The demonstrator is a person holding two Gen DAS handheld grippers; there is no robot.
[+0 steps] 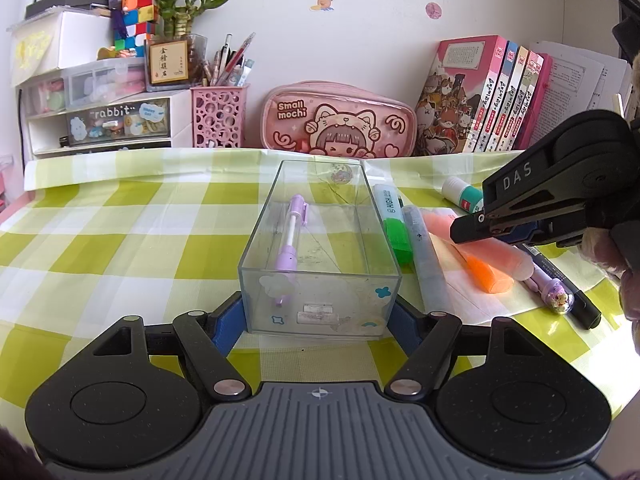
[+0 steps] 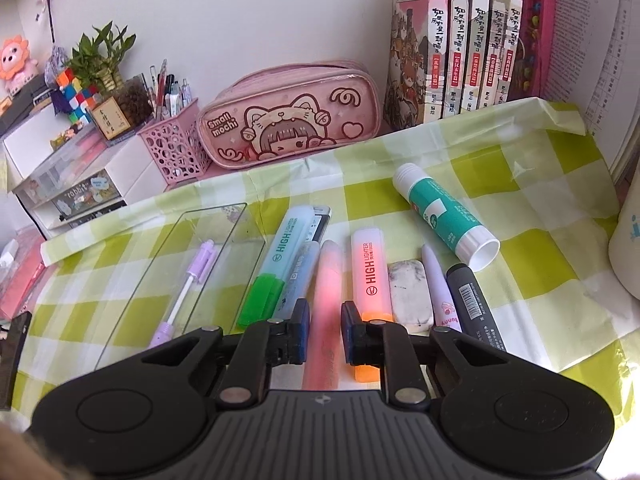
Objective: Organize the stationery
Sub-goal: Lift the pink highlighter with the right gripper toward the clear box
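Left wrist view: left gripper, jaws wide, brackets the near end of the clear rectangular acrylic box on the green-checked tabletop. Right wrist view alone shows a smudged white eraser right of the box. Right gripper, jaws narrowed, straddles a translucent pink pen; firm contact cannot be told.

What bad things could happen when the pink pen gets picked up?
1. The pink pen lies tight between a grey pen and the orange highlighter. The right gripper straddles it, so its fingers might nudge those neighbours or pinch one too.
2. The clear box is only braced at one end by the left gripper. A bump while dropping the pen in could slide it.
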